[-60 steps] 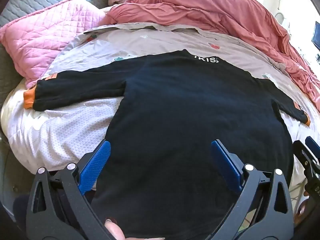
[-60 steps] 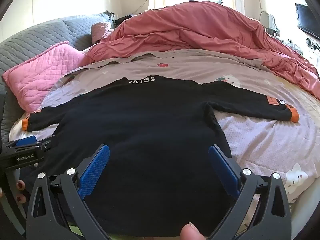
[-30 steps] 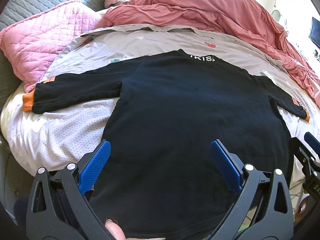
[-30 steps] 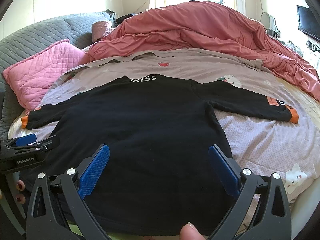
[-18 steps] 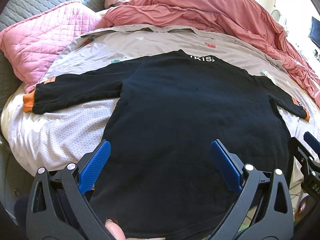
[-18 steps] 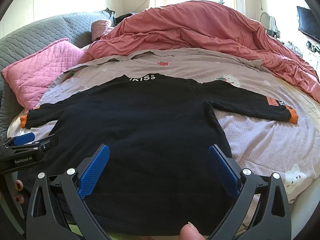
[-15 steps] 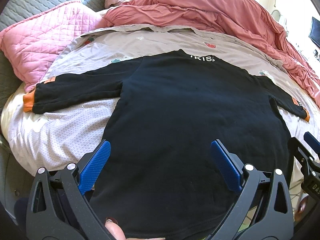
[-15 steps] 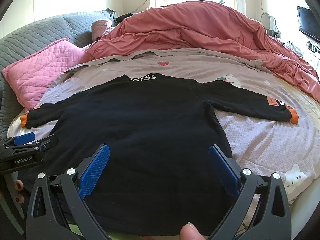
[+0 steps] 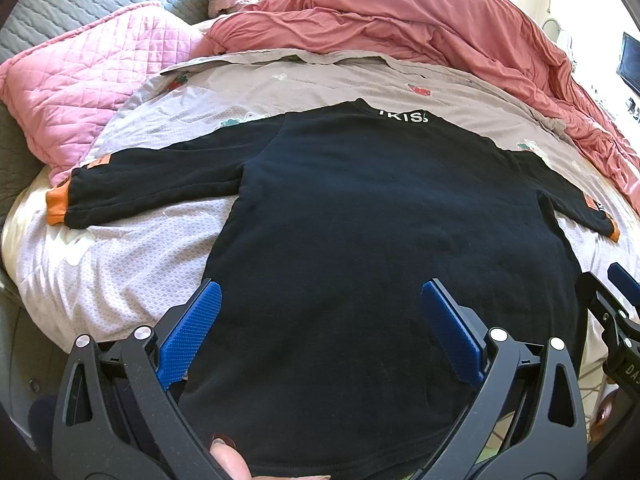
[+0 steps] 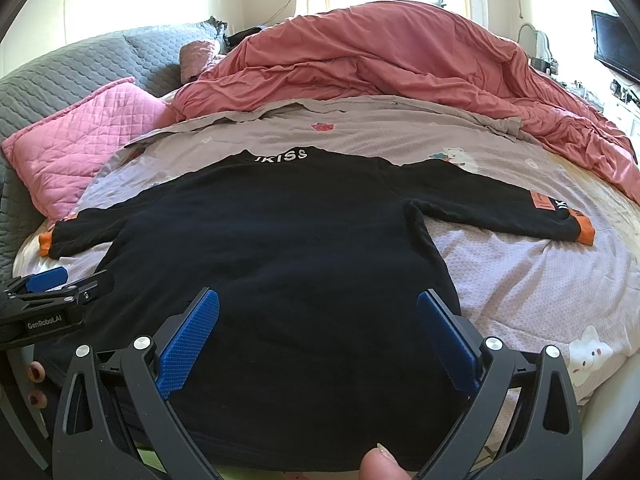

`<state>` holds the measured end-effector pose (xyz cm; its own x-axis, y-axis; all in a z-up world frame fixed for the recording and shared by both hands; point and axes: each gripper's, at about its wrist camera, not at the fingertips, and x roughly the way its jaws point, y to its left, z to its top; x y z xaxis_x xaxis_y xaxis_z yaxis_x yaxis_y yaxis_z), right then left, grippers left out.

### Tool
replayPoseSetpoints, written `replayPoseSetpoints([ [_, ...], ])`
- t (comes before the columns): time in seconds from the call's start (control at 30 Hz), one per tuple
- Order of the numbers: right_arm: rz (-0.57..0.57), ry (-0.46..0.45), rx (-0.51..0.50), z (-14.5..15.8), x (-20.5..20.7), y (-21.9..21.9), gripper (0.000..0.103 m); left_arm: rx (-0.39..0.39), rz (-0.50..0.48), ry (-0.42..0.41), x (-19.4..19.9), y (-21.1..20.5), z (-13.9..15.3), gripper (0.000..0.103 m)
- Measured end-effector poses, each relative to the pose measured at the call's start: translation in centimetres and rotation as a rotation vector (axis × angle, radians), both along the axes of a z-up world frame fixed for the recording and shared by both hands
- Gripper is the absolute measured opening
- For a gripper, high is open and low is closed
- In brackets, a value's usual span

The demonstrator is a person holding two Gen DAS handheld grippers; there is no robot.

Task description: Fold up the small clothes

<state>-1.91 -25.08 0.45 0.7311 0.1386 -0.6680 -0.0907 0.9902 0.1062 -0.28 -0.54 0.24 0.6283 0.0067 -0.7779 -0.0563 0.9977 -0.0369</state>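
You are facing a bed covered by a pale lilac sheet printed with small cartoon animals (image 10: 520, 280). A black long-sleeved sweatshirt with orange cuffs (image 10: 288, 248) lies flat on the sheet, hem at the near edge, collar pointing far, one sleeve stretched out to each side. A crumpled salmon-pink duvet (image 10: 400, 60) is heaped along the far side and down the right. A quilted pink pillow (image 10: 84, 140) rests at the left edge.

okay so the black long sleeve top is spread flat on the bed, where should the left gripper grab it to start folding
Judging by how it lies, take the black long-sleeved top by the orange cuff of its left sleeve. That sleeve lies straight out flat, apart from the body, so the open left gripper can come in from the outer left and carry it across.
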Motion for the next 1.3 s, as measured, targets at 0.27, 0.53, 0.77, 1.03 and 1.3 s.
replayPoseSetpoints([
  [0.27, -0.006, -0.009, 0.005, 0.2, -0.2, -0.3, 0.099, 0.001, 0.001, 0.002, 0.0, 0.0, 0.0, 0.094],
  [0.53, -0.027, -0.026, 0.022, 0.4, -0.2, -1.4, 0.099, 0.007, -0.001, 0.005, 0.2, -0.6, -0.1, 0.094],
  [0.77, -0.070, -0.039, 0.054, 0.4, 0.3, -3.6, 0.099, 0.021, -0.005, 0.007, 0.8, -2.0, 0.1, 0.094],
  [1.03, -0.126, -0.051, 0.079, 0.3, 1.1, -6.6, 0.099, 0.028, -0.018, 0.001, 2.2, -4.5, 0.7, 0.094],
  [1.3, -0.225, -0.031, 0.053, -0.4, 2.5, -10.5, 0.099, 0.025, -0.065, 0.002, 4.9, -7.5, 1.2, 0.094],
])
